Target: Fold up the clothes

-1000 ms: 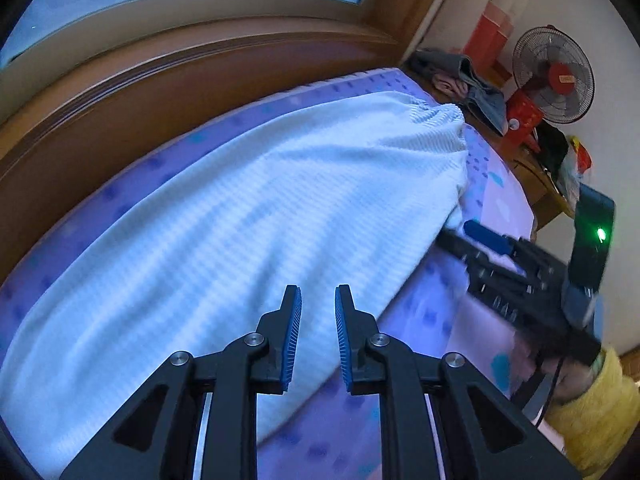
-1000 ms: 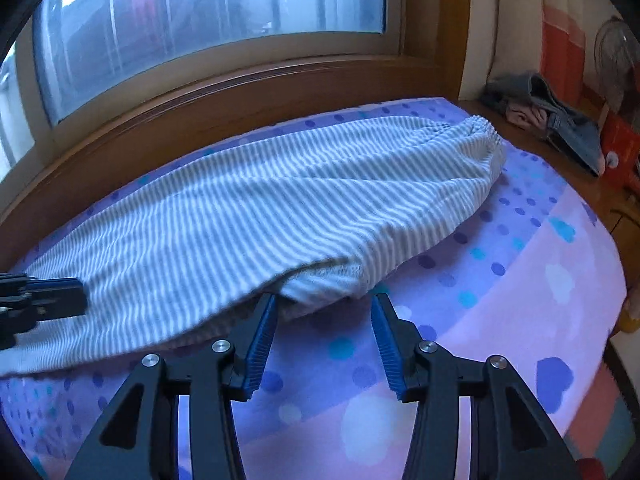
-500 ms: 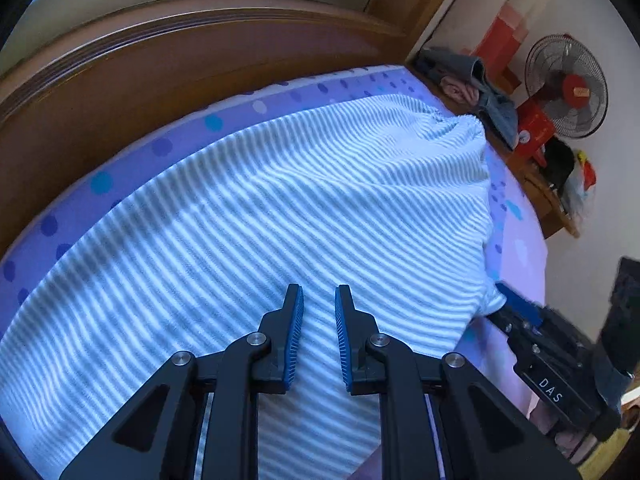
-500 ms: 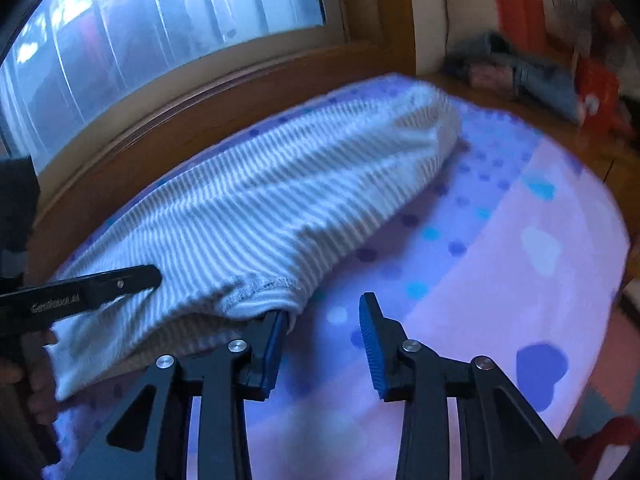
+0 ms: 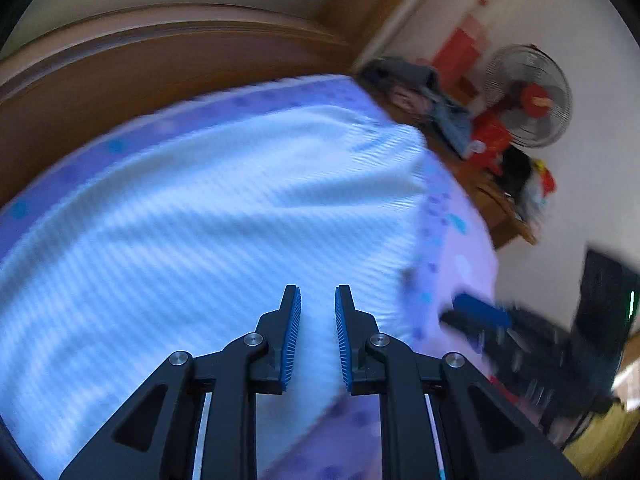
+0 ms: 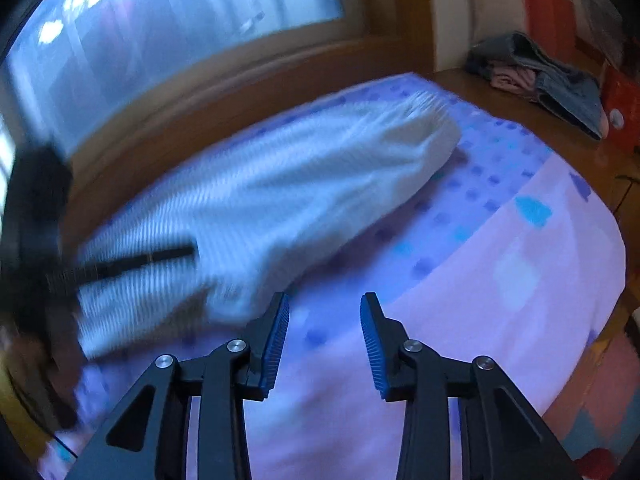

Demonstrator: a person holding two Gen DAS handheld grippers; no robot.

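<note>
A striped garment (image 5: 208,220) lies spread lengthwise across a dotted purple bedsheet (image 6: 500,248), apparently laid flat for folding. The left gripper (image 5: 317,332) hovers over its near edge, jaws narrowly parted and empty. The right gripper (image 6: 323,344), jaws wide and holding nothing, sits just beside the garment's hem, over bare sheet.

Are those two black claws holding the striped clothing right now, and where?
Neither: the left gripper and right gripper both stand open, nothing between their pads, beside the striped garment.
</note>
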